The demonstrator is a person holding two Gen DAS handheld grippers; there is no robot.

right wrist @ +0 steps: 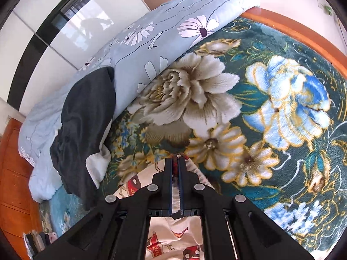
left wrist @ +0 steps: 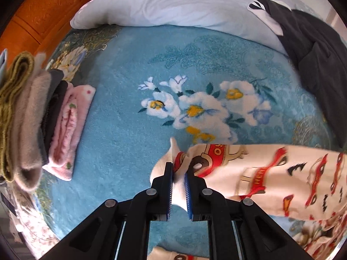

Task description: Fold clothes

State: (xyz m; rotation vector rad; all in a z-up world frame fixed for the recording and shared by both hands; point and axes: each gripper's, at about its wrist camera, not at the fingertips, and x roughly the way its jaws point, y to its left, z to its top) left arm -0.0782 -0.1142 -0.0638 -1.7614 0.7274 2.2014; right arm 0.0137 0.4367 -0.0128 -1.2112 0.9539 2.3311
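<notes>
A cream garment printed with red cars [left wrist: 271,173] hangs above the blue flowered blanket [left wrist: 121,117] in the left wrist view. My left gripper [left wrist: 179,169] is shut on a white corner of it, and the cloth trails off to the right. In the right wrist view my right gripper [right wrist: 175,159] is shut on another edge of the same car-print garment [right wrist: 173,236], which drapes below the fingers over the dark green flowered part of the blanket [right wrist: 249,108].
A stack of folded clothes [left wrist: 32,125] stands at the left on the blanket. A dark grey garment [left wrist: 314,49] [right wrist: 84,117] lies over the pale blue flowered duvet [left wrist: 184,2] [right wrist: 151,49]. An orange wooden bed frame [left wrist: 43,17] [right wrist: 303,36] borders the bed.
</notes>
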